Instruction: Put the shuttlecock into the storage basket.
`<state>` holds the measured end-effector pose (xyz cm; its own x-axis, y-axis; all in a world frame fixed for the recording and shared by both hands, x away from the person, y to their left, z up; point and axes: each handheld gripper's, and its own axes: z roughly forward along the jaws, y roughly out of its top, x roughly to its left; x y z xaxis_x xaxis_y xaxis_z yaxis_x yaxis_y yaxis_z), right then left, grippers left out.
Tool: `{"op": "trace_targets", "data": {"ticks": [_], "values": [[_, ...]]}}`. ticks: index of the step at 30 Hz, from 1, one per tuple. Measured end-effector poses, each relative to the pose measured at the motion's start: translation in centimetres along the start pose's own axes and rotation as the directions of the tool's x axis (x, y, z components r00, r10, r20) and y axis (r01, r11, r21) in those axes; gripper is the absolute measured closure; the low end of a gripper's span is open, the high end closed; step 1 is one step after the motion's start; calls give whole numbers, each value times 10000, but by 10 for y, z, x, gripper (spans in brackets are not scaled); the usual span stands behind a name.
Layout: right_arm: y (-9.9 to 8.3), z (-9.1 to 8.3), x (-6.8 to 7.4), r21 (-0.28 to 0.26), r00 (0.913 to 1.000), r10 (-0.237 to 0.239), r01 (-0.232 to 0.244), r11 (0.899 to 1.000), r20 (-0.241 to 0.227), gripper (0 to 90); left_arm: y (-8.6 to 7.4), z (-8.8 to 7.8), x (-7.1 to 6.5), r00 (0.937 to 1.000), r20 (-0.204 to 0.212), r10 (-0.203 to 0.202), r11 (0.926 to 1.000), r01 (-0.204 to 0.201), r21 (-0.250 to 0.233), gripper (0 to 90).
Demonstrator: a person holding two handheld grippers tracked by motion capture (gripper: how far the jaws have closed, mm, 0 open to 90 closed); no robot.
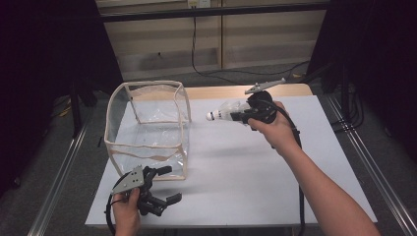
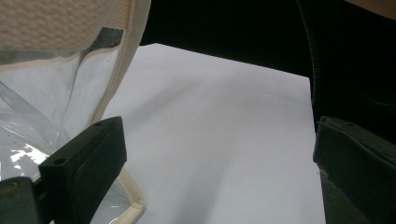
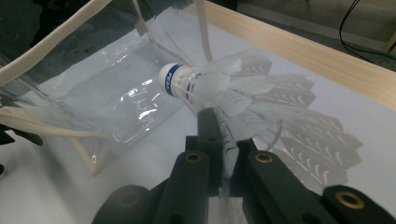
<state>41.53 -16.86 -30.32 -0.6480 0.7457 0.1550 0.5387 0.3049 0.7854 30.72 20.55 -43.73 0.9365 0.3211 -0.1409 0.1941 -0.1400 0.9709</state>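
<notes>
Jaws of the right gripper (image 1: 242, 117) are clenched on the feather skirt of a white shuttlecock (image 1: 223, 114), which is held above the table (image 1: 255, 167), clear of its white surface, just right of the bag (image 1: 147, 129). In the right gripper view the pads (image 3: 205, 135) pinch one side of the skirt, and the shuttlecock (image 3: 219, 88) lies roughly level, its cork, ringed with a blue band, pointing away from the gripper toward the bag (image 3: 107, 98). In the high view the cork points left, toward the bag's right wall, with a small gap between them.

The bag is a clear plastic box with cream fabric edging. It stands upright and open-topped on the left half of the table.

Jaws of the left gripper (image 1: 167, 184) are released and stand wide apart, grasping nothing. This gripper sits at the near left of the table, just in front of the bag's near lower edge. In the left gripper view the bag's cream edging (image 2: 126, 84) and clear wall lie beside one jaw; whether they touch cannot be told.

Beyond the white surface, a strip of bare wood marks the table's far edge (image 1: 221, 91).
</notes>
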Motion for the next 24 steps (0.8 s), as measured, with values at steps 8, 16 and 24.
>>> {"op": "trace_targets", "data": {"ticks": [8, 16, 24], "values": [[12, -8, 4, -77, 9999, -75, 76, 9999, 106, 891, 0, 1, 0, 10000, 41, -6, 10000, 6, -3, 28], [26, -16, 7, -128, 9996, -209, 212, 9997, 179, 891, -1, 1, 0, 10000, 41, -22, 10000, 22, 17, 28], [37, -21, 12, -156, 9993, -315, 318, 9994, 181, 891, 0, -1, 1, 10000, 4, 12, 10000, -12, -49, 28]]}}
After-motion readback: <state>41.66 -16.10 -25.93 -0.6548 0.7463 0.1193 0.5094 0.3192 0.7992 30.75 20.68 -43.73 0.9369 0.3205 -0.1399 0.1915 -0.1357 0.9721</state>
